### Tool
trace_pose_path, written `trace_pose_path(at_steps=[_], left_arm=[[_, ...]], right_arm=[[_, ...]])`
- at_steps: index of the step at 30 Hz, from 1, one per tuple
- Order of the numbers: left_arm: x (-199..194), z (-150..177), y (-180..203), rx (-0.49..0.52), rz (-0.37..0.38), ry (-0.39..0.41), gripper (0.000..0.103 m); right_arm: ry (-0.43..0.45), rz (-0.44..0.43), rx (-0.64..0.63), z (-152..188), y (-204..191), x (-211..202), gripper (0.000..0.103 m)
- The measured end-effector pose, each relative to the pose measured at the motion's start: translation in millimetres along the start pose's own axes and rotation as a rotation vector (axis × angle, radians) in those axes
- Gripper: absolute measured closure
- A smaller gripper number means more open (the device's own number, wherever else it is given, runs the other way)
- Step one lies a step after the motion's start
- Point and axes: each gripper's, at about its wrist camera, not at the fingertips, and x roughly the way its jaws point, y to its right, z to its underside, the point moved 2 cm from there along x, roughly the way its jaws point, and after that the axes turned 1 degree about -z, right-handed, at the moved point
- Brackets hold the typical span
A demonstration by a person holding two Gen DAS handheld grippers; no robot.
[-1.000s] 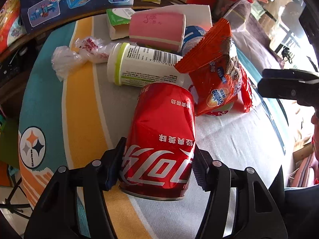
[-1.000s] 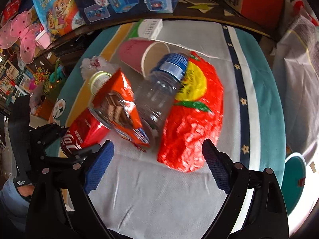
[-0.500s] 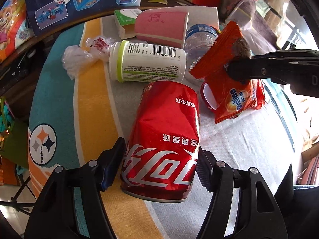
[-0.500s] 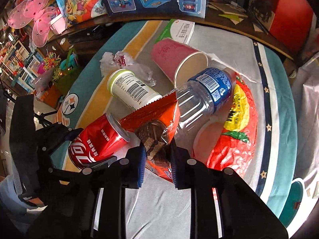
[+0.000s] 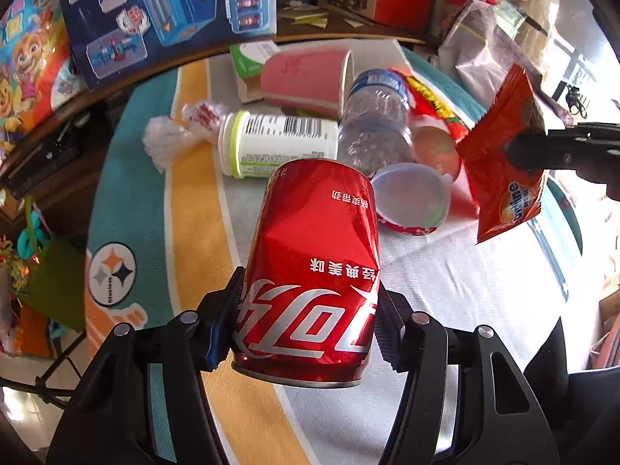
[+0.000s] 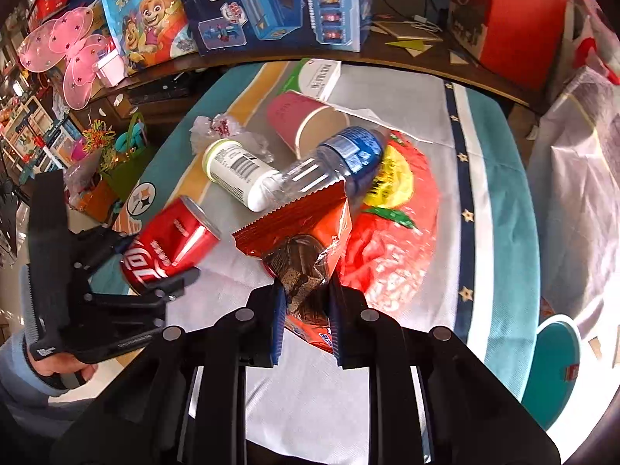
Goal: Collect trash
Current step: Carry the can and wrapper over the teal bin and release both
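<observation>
My left gripper (image 5: 308, 327) is shut on a dented red cola can (image 5: 314, 263) and holds it above the table; the can also shows in the right wrist view (image 6: 170, 244). My right gripper (image 6: 304, 302) is shut on an orange snack wrapper (image 6: 302, 244), lifted off the table; the wrapper also shows at the right of the left wrist view (image 5: 503, 162). On the table lie a white bottle with a green cap (image 6: 236, 172), a clear plastic bottle with a blue label (image 6: 329, 166), a pink paper cup (image 6: 306, 124) and a red plastic bag (image 6: 391, 240).
A crumpled clear wrapper (image 6: 217, 128) and a green-and-white carton (image 6: 316, 77) lie at the table's far side. A round plastic lid (image 5: 410, 201) lies by the red bag. Toy boxes (image 6: 271, 0) stand behind the table. A teal stool (image 6: 558, 364) is at right.
My right gripper closed on the orange wrapper and lifted it off the pile. My left gripper raised the cola can off the table.
</observation>
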Motion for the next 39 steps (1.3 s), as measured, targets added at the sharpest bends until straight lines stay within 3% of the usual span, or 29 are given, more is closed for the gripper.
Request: trace_pose_path(at_steps=[7, 15, 24, 39], left_arm=[[-34.3, -4.4, 26.9, 0.056, -0.014, 0.052, 0.042], [-45.3, -24.0, 80.3, 0.140, 0.026, 0.078, 0.042], [-35.4, -47.3, 156.6, 0.266, 0.088, 0.072, 0.042], [3.2, -65.0, 316.1, 0.513, 0.262, 0.008, 0.042]], right_arm=[[0.032, 0.030, 0.045, 25.4, 33.5, -26.8, 0.085], [0.077, 0.047, 0.137, 55.7, 79.9, -55.9, 0.085], [0.119, 0.084, 0.267, 96.7, 145.4, -84.9, 0.085], [0.158, 0.214, 0.554, 184.3, 274.9, -124.2, 0.085]])
